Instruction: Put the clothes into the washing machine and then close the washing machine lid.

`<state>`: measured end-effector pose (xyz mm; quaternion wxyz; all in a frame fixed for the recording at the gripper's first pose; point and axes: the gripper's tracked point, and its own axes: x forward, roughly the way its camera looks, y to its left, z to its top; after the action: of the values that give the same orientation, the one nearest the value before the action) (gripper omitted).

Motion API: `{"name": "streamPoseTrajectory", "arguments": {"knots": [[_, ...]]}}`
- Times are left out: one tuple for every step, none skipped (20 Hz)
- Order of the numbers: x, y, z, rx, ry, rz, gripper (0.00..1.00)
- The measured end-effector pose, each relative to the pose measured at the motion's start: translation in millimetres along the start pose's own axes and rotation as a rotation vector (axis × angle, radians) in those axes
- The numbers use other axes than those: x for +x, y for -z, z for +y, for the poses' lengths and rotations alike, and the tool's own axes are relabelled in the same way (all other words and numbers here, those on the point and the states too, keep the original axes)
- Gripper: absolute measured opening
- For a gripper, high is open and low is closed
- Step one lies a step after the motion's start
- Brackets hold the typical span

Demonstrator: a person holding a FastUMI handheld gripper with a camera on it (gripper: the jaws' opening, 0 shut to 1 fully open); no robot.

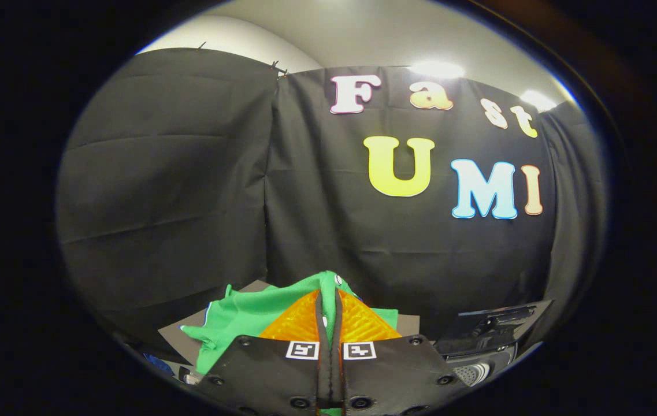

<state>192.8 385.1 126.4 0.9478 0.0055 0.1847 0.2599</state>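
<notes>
Jaws pinching the green garment

The gripper (329, 300) had its jaws pressed together on a fold of the green garment (247, 315), which hung lifted above a dark table (186, 341); the washing machine (493, 332) sat beside the garment, by the booth's wall.

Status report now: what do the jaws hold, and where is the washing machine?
Gripper shut on green garment, lifted. Washing machine beside the jaws, lid state unclear. Nothing blocking seen.
</notes>
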Motion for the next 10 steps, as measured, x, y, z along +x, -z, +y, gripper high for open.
{"name": "streamPoseTrajectory", "arguments": {"knots": [[-3,-4,-7,0.001,0.010,-0.007,0.02],[-6,-8,-16,0.004,0.020,-0.010,0.02],[-8,-12,-23,0.009,0.032,-0.022,0.02],[-10,-15,-32,0.016,0.046,-0.033,0.02],[-14,-18,-42,0.019,0.060,-0.039,0.01],[-16,-23,-52,0.022,0.073,-0.050,0.01],[-20,-25,-62,0.021,0.090,-0.055,0.01],[-22,-28,-72,0.022,0.104,-0.062,0.01],[-26,-33,-81,0.029,0.118,-0.077,0.01],[-29,-36,-91,0.033,0.133,-0.084,0.02]]}}
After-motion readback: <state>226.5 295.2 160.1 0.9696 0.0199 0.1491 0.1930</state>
